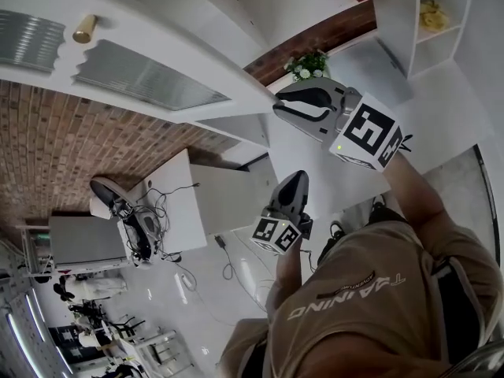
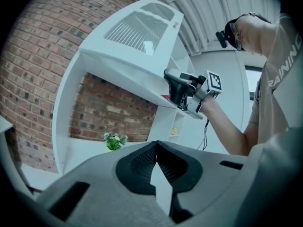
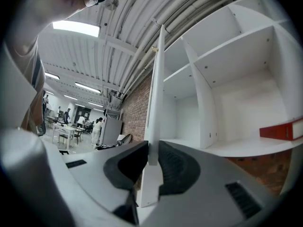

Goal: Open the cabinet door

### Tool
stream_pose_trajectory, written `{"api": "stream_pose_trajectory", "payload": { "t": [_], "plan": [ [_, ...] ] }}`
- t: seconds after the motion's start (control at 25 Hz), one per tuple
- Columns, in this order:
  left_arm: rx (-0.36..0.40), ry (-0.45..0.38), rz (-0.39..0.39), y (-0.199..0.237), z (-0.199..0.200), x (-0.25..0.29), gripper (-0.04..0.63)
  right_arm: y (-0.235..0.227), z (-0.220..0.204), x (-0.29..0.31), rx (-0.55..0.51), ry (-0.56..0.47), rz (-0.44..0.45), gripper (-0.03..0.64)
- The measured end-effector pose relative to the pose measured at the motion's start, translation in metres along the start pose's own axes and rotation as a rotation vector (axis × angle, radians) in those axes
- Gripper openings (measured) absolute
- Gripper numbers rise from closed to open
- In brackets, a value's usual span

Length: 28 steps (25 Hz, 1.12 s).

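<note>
- The right tongs [image 3: 152, 149] are clamped on the cabinet door [image 3: 154, 98]. In the right gripper view the white panel is seen edge-on and rises straight up from between the two dark pads [image 3: 174, 167].
- The jaws stand only as far apart as the door's thickness, and both pads lie against its faces near the lower edge.
- The door stands swung out from the cabinet [image 3: 227, 46], whose white shelves and dividers lie bare to the right of the panel. A red book [image 3: 281, 128] lies flat on one shelf.
- In the head view the door has ribbed panes [image 1: 146, 73] and a brass knob [image 1: 84, 28] near its far edge. The right tongs meet the panel at the opposite end, well apart from that knob.
- In the left gripper view the right tongs bite the door's lower corner, with the person's forearm stretched out behind them.
- The left tongs [image 2: 156, 144] are closed, tips touching, with nothing between them. A narrow wedge of light shows below the tips where the pads splay apart.
- The left tongs hang in the air below and short of the door, touching nothing, and point towards the cabinet's lower bay.
- In that bay a small potted plant [image 2: 115, 141] stands in front of the brick wall [image 2: 33, 56].
</note>
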<state>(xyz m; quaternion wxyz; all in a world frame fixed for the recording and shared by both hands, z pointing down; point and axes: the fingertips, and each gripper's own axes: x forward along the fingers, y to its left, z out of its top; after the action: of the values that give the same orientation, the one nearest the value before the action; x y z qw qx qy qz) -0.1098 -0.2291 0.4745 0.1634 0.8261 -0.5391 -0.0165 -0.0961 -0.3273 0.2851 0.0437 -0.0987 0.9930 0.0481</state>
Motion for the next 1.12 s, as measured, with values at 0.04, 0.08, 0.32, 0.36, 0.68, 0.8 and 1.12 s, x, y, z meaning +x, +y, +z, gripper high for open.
{"api": "stream_pose_trajectory", "payload": {
  "t": [0.04,0.08,0.32,0.36,0.68,0.8,1.12],
  "plan": [
    [0.001,-0.009,-0.017,0.002,0.001,-0.002,0.008,0.002,0.001,0.0,-0.009,0.002,-0.02,0.066],
    [0.001,-0.013,-0.031,0.004,0.001,-0.005,0.008,0.004,0.002,0.0,-0.012,0.007,-0.035,0.066],
    [0.005,-0.001,-0.09,0.022,-0.01,-0.043,0.008,0.023,-0.003,-0.003,-0.009,0.057,-0.142,0.066],
    [0.01,0.0,-0.099,0.025,-0.012,-0.05,0.008,0.028,-0.003,-0.004,-0.007,0.064,-0.156,0.066],
    [0.02,0.0,-0.21,0.034,-0.009,-0.088,0.008,0.066,0.004,0.002,0.003,0.106,-0.239,0.066],
    [0.015,-0.003,-0.268,0.032,-0.014,-0.099,0.008,0.087,0.005,0.001,0.006,0.108,-0.249,0.064],
    [0.029,0.023,-0.334,0.029,-0.023,-0.115,0.008,0.12,0.004,0.008,-0.019,0.117,-0.298,0.064]
  ]
}}
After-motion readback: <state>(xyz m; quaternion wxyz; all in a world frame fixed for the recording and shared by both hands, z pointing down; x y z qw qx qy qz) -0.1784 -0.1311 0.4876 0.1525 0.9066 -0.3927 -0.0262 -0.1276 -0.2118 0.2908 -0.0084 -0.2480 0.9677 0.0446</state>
